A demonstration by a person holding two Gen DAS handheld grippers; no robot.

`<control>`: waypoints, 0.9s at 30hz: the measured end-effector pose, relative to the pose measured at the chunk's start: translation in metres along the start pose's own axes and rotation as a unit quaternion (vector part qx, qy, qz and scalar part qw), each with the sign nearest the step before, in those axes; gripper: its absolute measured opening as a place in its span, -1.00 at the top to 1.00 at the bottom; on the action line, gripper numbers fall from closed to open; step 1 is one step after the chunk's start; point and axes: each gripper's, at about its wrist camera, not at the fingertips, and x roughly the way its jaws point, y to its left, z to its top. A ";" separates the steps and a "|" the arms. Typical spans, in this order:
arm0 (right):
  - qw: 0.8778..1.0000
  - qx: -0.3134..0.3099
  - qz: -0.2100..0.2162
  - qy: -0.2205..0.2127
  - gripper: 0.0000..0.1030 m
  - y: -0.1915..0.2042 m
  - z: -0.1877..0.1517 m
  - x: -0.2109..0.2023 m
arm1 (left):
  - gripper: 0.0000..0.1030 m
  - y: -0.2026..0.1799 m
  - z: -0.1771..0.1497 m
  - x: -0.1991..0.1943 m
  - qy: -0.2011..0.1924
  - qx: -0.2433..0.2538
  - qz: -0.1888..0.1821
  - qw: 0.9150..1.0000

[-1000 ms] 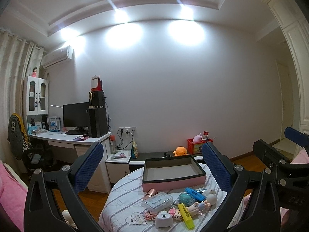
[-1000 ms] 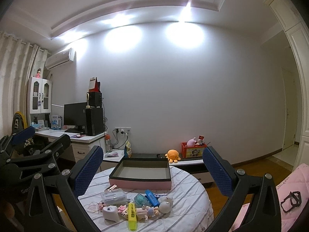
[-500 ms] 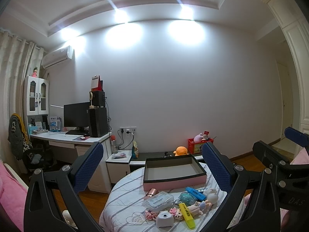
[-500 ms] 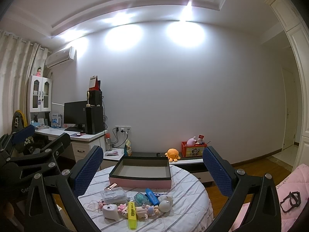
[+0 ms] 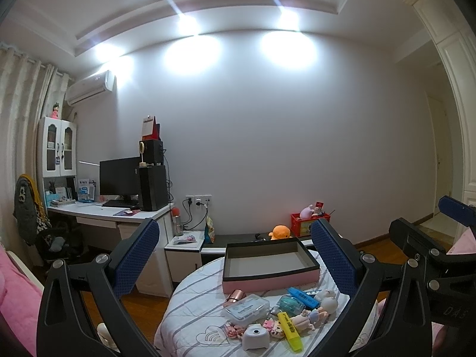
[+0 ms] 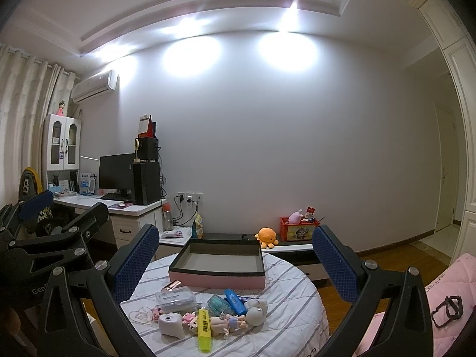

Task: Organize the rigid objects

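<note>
An empty pink box with a black rim [image 5: 269, 263] [image 6: 218, 264] stands on a round table with a striped cloth [image 5: 190, 312] [image 6: 291, 306]. In front of it lie small items: a clear plastic case [image 5: 246, 310] [image 6: 175, 297], a yellow highlighter [image 5: 290, 330] [image 6: 204, 329], a blue highlighter [image 5: 302, 294] [image 6: 235, 297], a white sharpener [image 5: 255, 335] [image 6: 171, 324], a doll figure [image 5: 321, 309] [image 6: 238, 321], a teal tape dispenser [image 5: 290, 303] [image 6: 218, 303] and a rose-gold tube [image 5: 233, 296] [image 6: 173, 284]. My left gripper [image 5: 235, 261] and right gripper [image 6: 235, 263] are both open and empty, held back from the table.
A desk with monitor and speakers [image 5: 128, 187] stands left. A low cabinet behind the table holds an orange plush [image 5: 279, 232] and a red crate [image 5: 311, 223]. Pink bedding [image 6: 446, 297] lies at right, a chair [image 5: 35, 217] at far left.
Both views have shifted very slightly; the table items sit a touch further right in the left wrist view. Both grippers stay open.
</note>
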 end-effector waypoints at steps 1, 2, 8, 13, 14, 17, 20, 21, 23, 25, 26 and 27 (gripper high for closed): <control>1.000 0.000 0.000 0.000 -1.00 0.000 0.000 0.000 | -1.00 0.001 0.000 0.000 0.001 0.000 0.000 1.000; 1.000 0.000 0.000 0.001 -1.00 0.000 0.000 0.000 | -1.00 0.001 -0.001 0.000 0.001 0.000 0.000 1.000; 1.000 -0.001 0.000 0.001 -1.00 0.001 0.000 0.000 | -1.00 0.000 -0.003 0.002 0.002 0.000 0.002 1.000; 1.000 -0.002 -0.001 0.005 -1.00 0.002 -0.001 0.001 | -1.00 0.000 -0.005 0.005 0.007 0.001 0.001 1.000; 1.000 -0.002 -0.001 0.006 -1.00 0.002 -0.002 0.002 | -1.00 -0.001 -0.006 0.006 0.008 0.002 0.001 1.000; 1.000 -0.001 -0.001 0.009 -1.00 0.001 -0.002 0.004 | -1.00 -0.002 -0.007 0.008 0.011 0.004 0.001 1.000; 1.000 0.000 -0.002 0.013 -1.00 0.000 -0.004 0.006 | -1.00 -0.004 -0.010 0.011 0.014 0.006 0.001 1.000; 1.000 0.000 -0.002 0.014 -1.00 -0.001 -0.005 0.007 | -1.00 -0.005 -0.010 0.012 0.016 0.007 0.001 1.000; 1.000 0.000 -0.002 0.018 -1.00 -0.002 -0.007 0.009 | -1.00 -0.008 -0.013 0.018 0.021 0.010 0.000 1.000; 1.000 0.001 -0.003 0.024 -1.00 -0.002 -0.010 0.012 | -1.00 -0.010 -0.019 0.024 0.029 0.014 0.000 0.999; 1.000 0.002 -0.003 0.029 -1.00 -0.004 -0.013 0.016 | -1.00 -0.012 -0.022 0.028 0.033 0.016 -0.001 0.999; 0.999 0.003 -0.003 0.034 -1.00 -0.005 -0.016 0.019 | -1.00 -0.013 -0.026 0.032 0.039 0.018 -0.002 0.999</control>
